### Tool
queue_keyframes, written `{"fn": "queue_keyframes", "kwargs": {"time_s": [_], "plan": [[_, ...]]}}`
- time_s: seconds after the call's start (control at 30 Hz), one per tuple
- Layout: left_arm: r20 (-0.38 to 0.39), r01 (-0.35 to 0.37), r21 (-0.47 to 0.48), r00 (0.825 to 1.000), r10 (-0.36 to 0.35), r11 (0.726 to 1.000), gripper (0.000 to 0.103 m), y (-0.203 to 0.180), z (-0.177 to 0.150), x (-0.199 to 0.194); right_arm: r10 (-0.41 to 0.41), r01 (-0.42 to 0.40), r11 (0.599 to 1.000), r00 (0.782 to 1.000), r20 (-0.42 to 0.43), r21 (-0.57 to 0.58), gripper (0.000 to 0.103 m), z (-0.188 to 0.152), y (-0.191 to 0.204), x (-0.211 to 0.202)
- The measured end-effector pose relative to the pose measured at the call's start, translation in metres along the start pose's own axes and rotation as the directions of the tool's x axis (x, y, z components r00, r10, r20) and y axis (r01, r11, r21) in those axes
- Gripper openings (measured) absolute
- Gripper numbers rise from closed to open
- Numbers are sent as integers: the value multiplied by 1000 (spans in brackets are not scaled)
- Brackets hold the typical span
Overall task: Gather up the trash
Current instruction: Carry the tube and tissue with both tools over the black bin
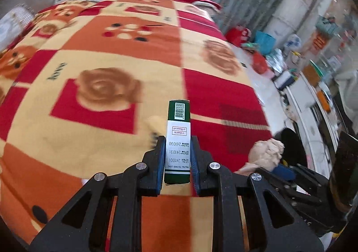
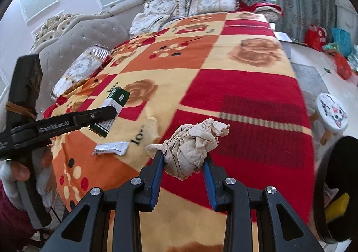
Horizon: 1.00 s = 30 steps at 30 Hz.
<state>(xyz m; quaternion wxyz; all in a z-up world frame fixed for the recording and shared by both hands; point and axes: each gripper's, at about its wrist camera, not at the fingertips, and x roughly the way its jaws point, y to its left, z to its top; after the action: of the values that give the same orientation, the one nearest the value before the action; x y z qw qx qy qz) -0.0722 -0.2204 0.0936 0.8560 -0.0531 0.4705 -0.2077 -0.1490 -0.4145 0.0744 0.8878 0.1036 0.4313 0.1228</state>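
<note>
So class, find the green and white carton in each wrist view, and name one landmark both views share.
Left wrist view: green and white carton stands low centre, clamped in the left gripper.
Right wrist view: the carton sits at mid left, partly behind the left gripper's finger.
Shared landmark: the brown rose on the blanket.

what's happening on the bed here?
A person is clearing trash off the bed blanket with a claw in each hand. The left claw is shut on a green and white box, lifted off the blanket. The right claw grips a crumpled tissue. A silver wrapper lies on the blanket, not yet collected.
</note>
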Motion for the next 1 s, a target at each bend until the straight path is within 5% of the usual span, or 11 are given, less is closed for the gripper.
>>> {"fn": "queue_keyframes", "kwargs": {"time_s": [0.53, 1.0], "plan": [[-102, 180, 202, 981, -162, 963, 18, -165, -19, 45, -196, 182, 962, 979, 51, 204, 32, -38, -124, -85], [-182, 240, 278, 964, -195, 930, 18, -245, -28, 91, -300, 273, 899, 953, 28, 344, 32, -63, -202, -122]]}}
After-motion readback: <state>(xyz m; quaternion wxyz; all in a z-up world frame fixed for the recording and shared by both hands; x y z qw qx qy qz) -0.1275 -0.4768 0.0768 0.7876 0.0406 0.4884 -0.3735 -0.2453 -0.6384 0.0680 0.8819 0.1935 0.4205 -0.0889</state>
